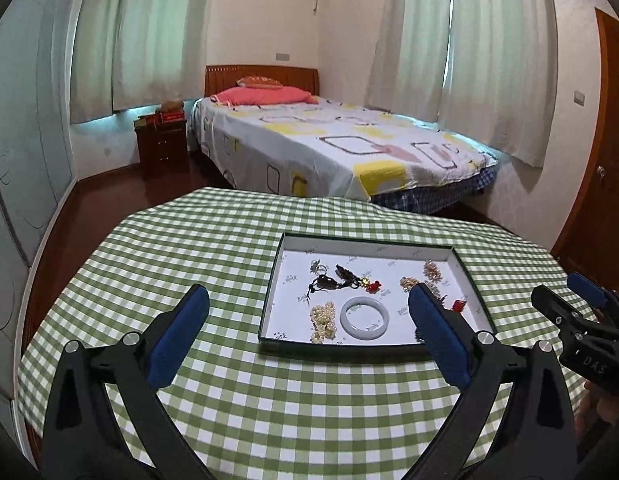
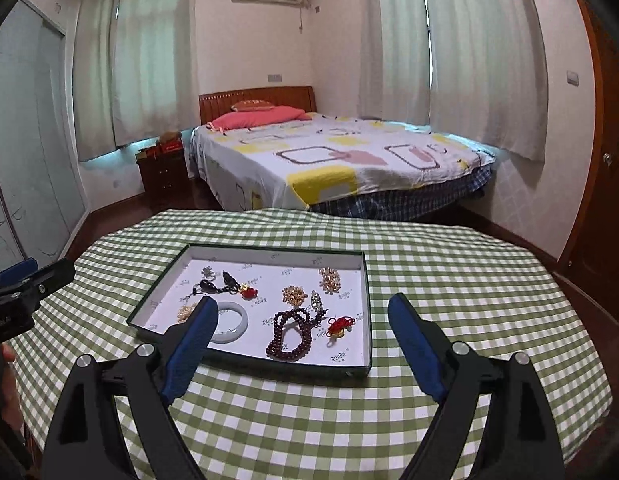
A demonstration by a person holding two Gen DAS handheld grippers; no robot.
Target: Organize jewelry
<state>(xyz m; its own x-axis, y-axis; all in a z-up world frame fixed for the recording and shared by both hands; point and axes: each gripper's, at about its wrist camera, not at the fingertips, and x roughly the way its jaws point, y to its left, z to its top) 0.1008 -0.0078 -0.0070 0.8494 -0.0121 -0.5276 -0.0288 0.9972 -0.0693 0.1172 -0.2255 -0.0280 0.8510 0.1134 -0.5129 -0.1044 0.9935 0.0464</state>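
A: Two grippers, both held back over the near edge of the table [image 2: 449,264], above the green checked cloth. The left gripper [image 1: 309,320] has its jaws spread wide with nothing between the pads; the right gripper [image 2: 305,328] is released too, and empty.

B: And the jewelry?

A: All of it lies inside the shallow tray [image 2: 367,300], which sits toward the middle of the table, ahead of both grippers. A pale bangle [image 1: 364,317] lies flat by the tray's near edge, with a pearl strand [image 1: 322,322] just left of it. The dark red bead string [image 2: 289,336] is bunched in a loop near the near edge, further right, and a red knot charm [image 2: 339,325] lies beside it.

B: Which hand is better placed?

A: I'd judge the right one for the beads: they lie almost straight ahead of its jaws, the loop stretched away from the gripper. The bangle and pearls sit ahead of the left gripper, between its fingers in the left wrist view. Either must reach forward and down over the tray's near wall.
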